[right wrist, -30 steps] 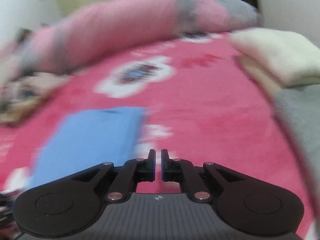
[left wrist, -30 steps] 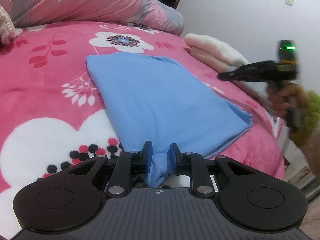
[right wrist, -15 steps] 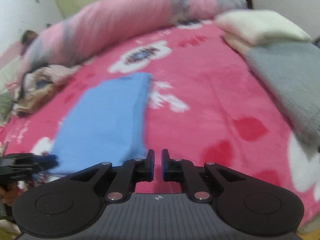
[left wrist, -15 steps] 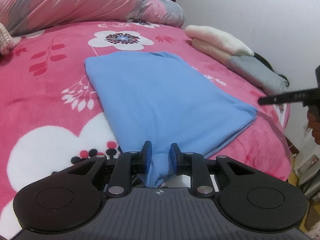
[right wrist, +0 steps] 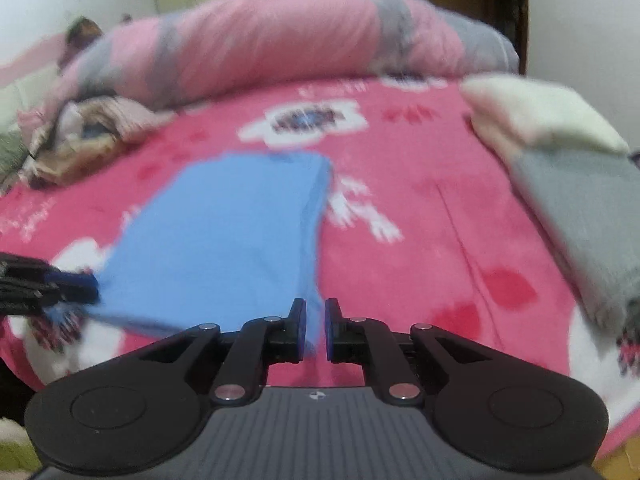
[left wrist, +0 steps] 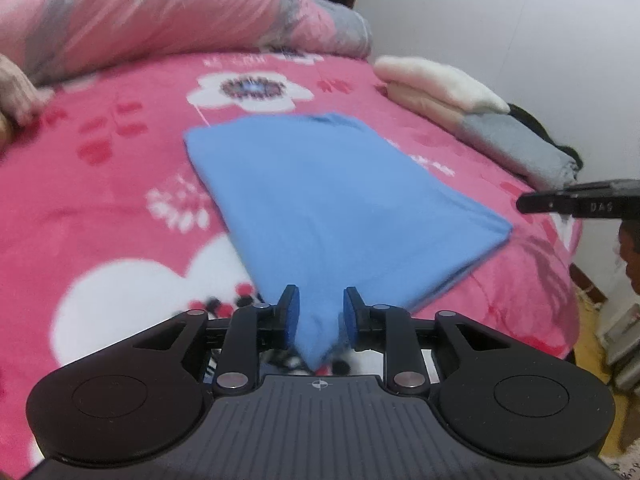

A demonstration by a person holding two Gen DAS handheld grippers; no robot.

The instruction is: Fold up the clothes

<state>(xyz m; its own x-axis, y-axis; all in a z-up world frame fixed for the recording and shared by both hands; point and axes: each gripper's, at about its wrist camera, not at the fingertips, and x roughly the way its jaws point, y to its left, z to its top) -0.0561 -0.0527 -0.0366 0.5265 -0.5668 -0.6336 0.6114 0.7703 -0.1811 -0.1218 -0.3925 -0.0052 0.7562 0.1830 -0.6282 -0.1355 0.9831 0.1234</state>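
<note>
A bed with a pink flowered blanket fills both views, with a long pink and grey bolster at its far end against a white wall. In the left wrist view, the blue garment lies flat in the middle of the blanket, already folded to a long narrow shape, and its near corner runs between the fingers of the left gripper. The jaws have just been opening; half a second ago the pads sat closer on this corner, and now there is a thin gap on each side, so the cloth seems to be released. At the right edge the right gripper comes in low, near the far right corner of the garment, where earlier it was higher and more away. A folded cream and grey pile lies beside the wall. In the right wrist view, which is blurred, the right gripper shows its fingers almost together with only a narrow slit, and the edge of the garment is seen just beyond them, not clearly held. I judge the next fold needs a new grip on both near corners.
</note>
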